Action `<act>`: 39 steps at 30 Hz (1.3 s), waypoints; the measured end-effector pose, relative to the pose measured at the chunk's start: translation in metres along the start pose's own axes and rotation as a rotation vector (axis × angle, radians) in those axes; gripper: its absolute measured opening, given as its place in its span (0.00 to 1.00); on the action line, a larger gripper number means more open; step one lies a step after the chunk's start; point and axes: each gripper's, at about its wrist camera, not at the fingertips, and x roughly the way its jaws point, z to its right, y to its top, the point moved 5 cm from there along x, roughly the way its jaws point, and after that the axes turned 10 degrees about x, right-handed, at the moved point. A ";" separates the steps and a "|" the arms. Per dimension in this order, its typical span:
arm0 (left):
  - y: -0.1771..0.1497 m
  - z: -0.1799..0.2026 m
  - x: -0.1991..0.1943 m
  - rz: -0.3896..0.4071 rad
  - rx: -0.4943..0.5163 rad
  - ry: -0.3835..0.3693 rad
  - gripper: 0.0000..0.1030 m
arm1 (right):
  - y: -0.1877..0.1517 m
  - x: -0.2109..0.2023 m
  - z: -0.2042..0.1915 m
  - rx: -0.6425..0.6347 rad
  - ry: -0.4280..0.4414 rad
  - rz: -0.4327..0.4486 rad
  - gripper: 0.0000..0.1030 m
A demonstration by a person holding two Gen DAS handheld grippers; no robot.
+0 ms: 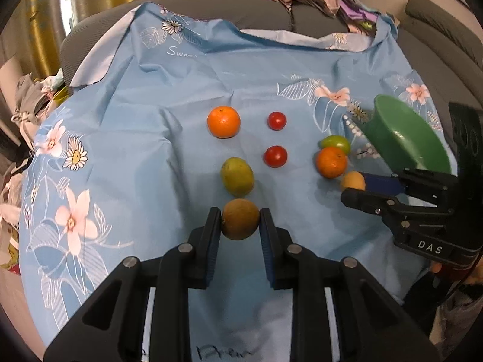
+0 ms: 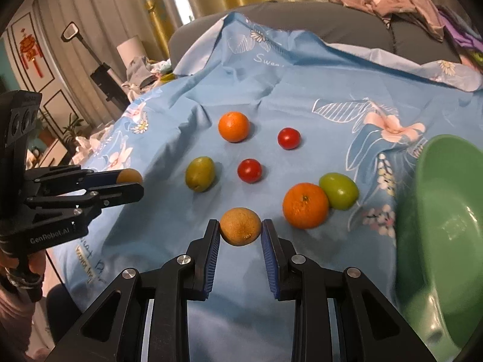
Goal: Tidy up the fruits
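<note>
Looks like mid-sort, pick-up stage, with both hands loaded. Got the left gripper (image 1: 240,212) clenched on a brownish round fruit (image 1: 240,226), pads pressing both sides of it. Same deal with the right gripper (image 2: 240,222), squeezing a speckled tan fruit (image 2: 240,230). Can't tell whether either fruit is lifted off the blue floral cloth (image 1: 145,157) or just resting on it.

Straight ahead of the left jaws: a yellow-green fruit (image 1: 237,181), then a far orange (image 1: 223,121) beyond that. A bit right of that line, two cherry tomatoes (image 1: 275,156), one behind the other. Ahead and to the right of the right jaws, a near orange (image 2: 305,205) touching a bright green fruit (image 2: 338,190). Further right again, a green bowl (image 2: 437,211), tipped up so the inside faces the camera.

Guessing the loose fruit is getting lined up by kind on the cloth, though it could just as well be headed for the bowl. Hard to say from this alone. Either way, next move needs a firm grip during the carry, a low set-down so nothing rolls on that wrinkly cloth, and some care not to knock the near orange just beside the right jaws.
</note>
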 end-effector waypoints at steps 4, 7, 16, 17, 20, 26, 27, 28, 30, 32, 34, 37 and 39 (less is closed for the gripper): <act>-0.005 0.007 -0.016 0.017 -0.010 0.006 0.25 | -0.003 -0.016 -0.004 -0.006 -0.001 0.024 0.29; -0.007 0.010 -0.027 0.032 -0.011 0.011 0.25 | -0.006 -0.028 -0.008 -0.012 0.001 0.041 0.29; -0.010 0.019 -0.051 0.066 -0.007 0.023 0.25 | -0.008 -0.057 -0.019 -0.037 0.011 0.095 0.29; -0.010 0.020 -0.054 0.071 -0.004 0.024 0.25 | -0.008 -0.061 -0.020 -0.039 0.011 0.102 0.29; -0.009 0.023 -0.060 0.083 -0.004 0.026 0.25 | -0.009 -0.069 -0.023 -0.047 0.009 0.122 0.29; -0.007 0.029 -0.068 0.101 0.007 0.029 0.25 | -0.008 -0.081 -0.026 -0.056 0.012 0.149 0.29; -0.007 0.030 -0.069 0.105 0.010 0.028 0.25 | -0.008 -0.083 -0.027 -0.056 0.012 0.153 0.29; -0.006 0.031 -0.071 0.108 0.014 0.028 0.25 | -0.008 -0.084 -0.027 -0.056 0.013 0.157 0.29; -0.004 0.033 -0.073 0.114 0.021 0.029 0.25 | -0.007 -0.087 -0.027 -0.059 0.014 0.167 0.29; -0.003 0.036 -0.075 0.119 0.027 0.029 0.25 | -0.006 -0.090 -0.027 -0.059 0.016 0.176 0.29; -0.001 0.038 -0.077 0.124 0.033 0.029 0.25 | -0.006 -0.092 -0.026 -0.059 0.016 0.183 0.29; 0.001 0.042 -0.079 0.129 0.043 0.028 0.25 | -0.006 -0.094 -0.025 -0.056 0.014 0.192 0.29; 0.003 0.044 -0.081 0.134 0.050 0.026 0.25 | -0.005 -0.096 -0.023 -0.051 0.013 0.198 0.29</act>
